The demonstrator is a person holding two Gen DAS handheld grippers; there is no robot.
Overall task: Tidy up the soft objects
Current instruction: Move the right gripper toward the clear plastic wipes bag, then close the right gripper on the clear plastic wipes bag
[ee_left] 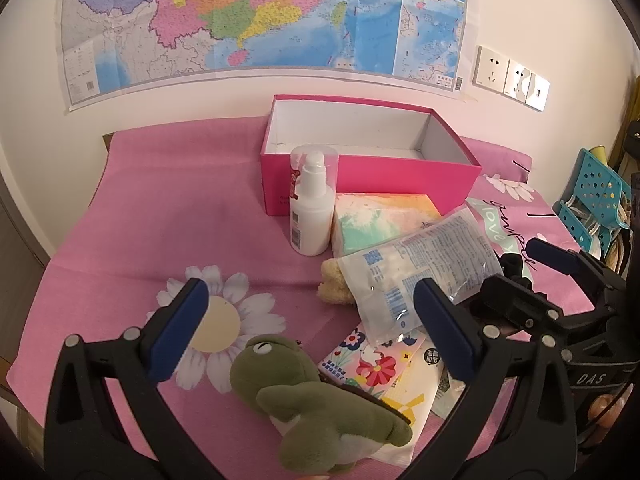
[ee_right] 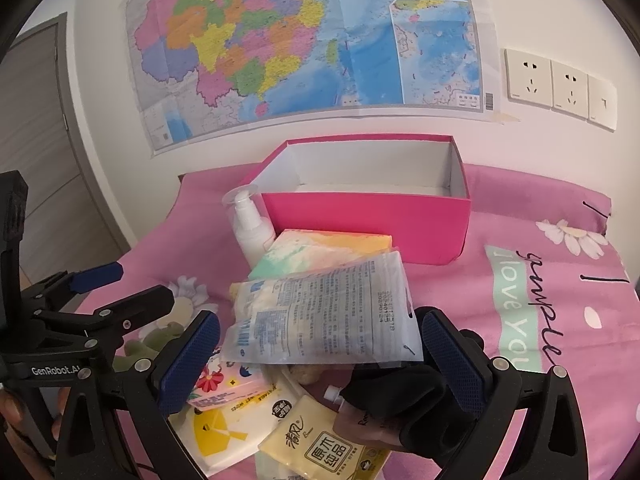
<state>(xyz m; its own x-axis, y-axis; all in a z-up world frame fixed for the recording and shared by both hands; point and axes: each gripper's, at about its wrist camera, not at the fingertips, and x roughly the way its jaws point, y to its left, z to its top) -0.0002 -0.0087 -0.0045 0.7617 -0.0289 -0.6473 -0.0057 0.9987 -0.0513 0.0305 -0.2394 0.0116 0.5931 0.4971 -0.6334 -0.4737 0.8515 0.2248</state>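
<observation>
The soft things lie heaped on the pink sheet (ee_left: 132, 208) in front of the open pink box (ee_left: 372, 178), which looks empty and so is likely where they belong; the green plush toy (ee_left: 320, 404) sits nearest, low between the left gripper's (ee_left: 320, 324) wide-spread fingers, untouched and well placed for a first pick; the clear packet (ee_right: 324, 316) rests on the pastel tissue pack (ee_right: 332, 250), with small tissue packs (ee_right: 320, 440) below; the right gripper (ee_right: 320, 354) hovers open over this pile, holding nothing; a dark cloth (ee_right: 404, 400) by its right finger may be a glove; the pump bottle (ee_left: 312, 208) stands upright beside the box.
</observation>
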